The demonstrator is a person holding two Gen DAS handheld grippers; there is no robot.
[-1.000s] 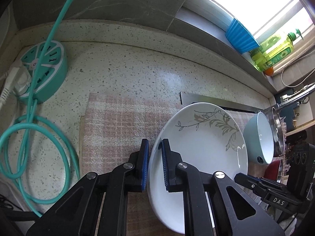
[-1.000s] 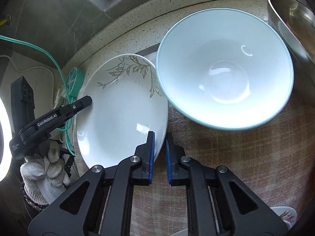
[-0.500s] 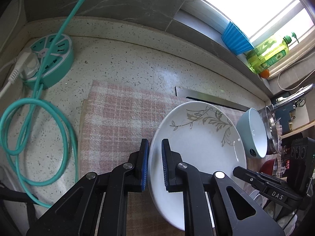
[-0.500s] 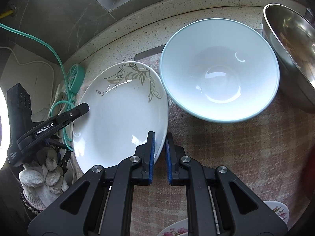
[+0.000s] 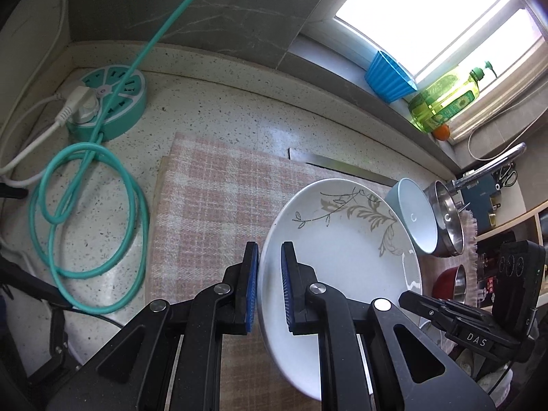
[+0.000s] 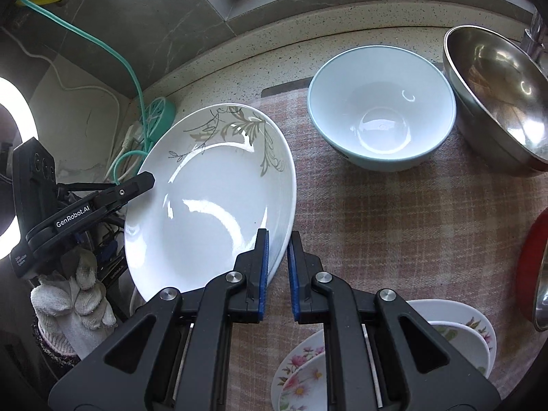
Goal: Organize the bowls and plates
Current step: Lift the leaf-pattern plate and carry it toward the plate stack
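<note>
Light source: daylight from the window at one o'clock in the left wrist view, blown out to plain white.
Second source: a ring light glowing at nine o'clock in the right wrist view, also overexposed.
Glare: curved white highlights on the leaf-patterned plate; a small arc inside the pale blue bowl; bright patches on the steel bowl.
Brightness: countertop evenly lit; corners darken.
Shadows: soft, faint.
Distortion: strong fisheye bending toward every edge.
Focus: sharp throughout, no motion blur.
</note>
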